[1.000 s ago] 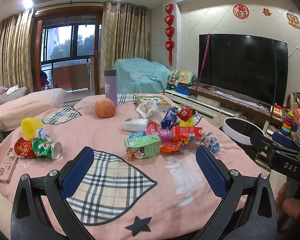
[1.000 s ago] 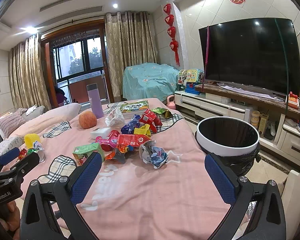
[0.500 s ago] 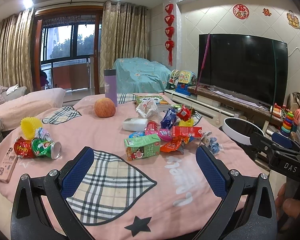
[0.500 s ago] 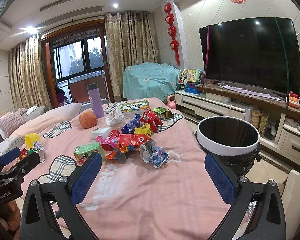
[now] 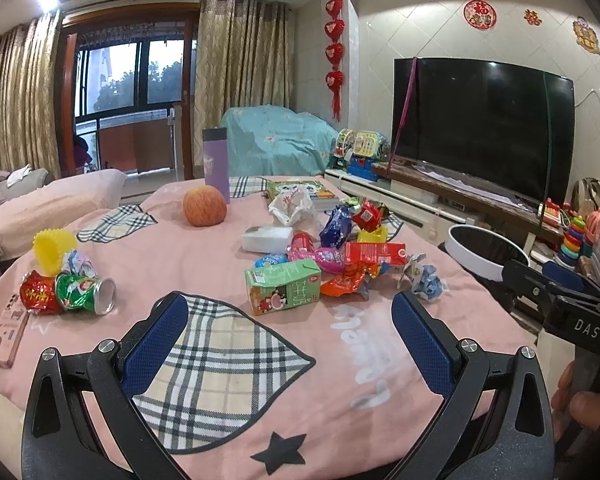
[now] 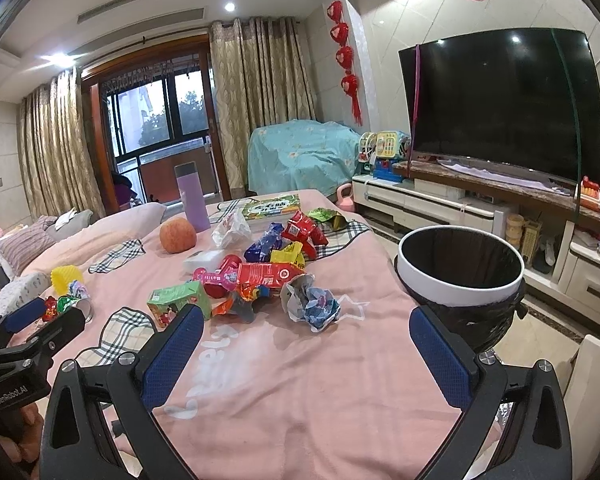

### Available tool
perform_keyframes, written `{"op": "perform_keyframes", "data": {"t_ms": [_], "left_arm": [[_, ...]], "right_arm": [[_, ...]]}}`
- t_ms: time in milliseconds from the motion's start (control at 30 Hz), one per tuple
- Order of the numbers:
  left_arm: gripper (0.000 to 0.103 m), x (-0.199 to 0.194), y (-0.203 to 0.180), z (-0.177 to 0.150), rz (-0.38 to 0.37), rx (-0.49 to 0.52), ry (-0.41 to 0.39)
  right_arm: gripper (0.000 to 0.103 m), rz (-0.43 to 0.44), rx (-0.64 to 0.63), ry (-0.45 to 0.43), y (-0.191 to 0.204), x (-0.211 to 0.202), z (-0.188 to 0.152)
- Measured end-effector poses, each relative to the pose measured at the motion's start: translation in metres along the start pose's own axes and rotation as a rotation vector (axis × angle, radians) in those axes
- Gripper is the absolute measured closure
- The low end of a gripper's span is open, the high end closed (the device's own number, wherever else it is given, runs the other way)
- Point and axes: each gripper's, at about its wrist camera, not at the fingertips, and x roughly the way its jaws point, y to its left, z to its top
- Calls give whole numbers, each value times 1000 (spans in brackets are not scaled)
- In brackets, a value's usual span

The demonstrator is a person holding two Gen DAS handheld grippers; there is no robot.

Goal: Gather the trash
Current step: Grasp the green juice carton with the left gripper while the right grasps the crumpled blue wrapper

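A heap of bright wrappers [image 5: 340, 244] [image 6: 268, 268] lies mid-table on the pink cloth, with a green carton [image 5: 282, 286] [image 6: 178, 302] at its near side and a crumpled paper ball [image 5: 424, 278] [image 6: 312, 302] to the right. Crushed cans [image 5: 70, 290] rest at the table's left. A white-rimmed bin with a black liner [image 6: 460, 276] [image 5: 480, 250] stands off the right edge. My left gripper [image 5: 288, 328] is open, short of the carton. My right gripper [image 6: 306, 344] is open too, just short of the paper ball. Neither holds anything.
An apple [image 5: 204, 206], a purple flask [image 5: 216, 164], a white box [image 5: 266, 238], a book [image 5: 300, 190] and a yellow spiky cup [image 5: 54, 248] also sit on the table. A remote [image 5: 4, 330] lies at the left edge. A TV [image 6: 500, 104] and low cabinet stand right.
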Motion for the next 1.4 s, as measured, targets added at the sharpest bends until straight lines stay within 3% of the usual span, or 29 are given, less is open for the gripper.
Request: {"op": "perform_keyframes", "data": {"t_ms": [367,767,1300,1400], "left_arm": [[0,39,22,-4,-3,-13,86],[0,113,39,12,-134,155,181],[0,193,44,11,-237,224,341],[1,193,40,11,-253,238,342]], "right_arm": [[0,16,8,66,-5,26,0],[0,40,24,168,-16,70,1],[1,67,67,334,-31,134,0],[8,71,81,367,-33,147,-2]]}}
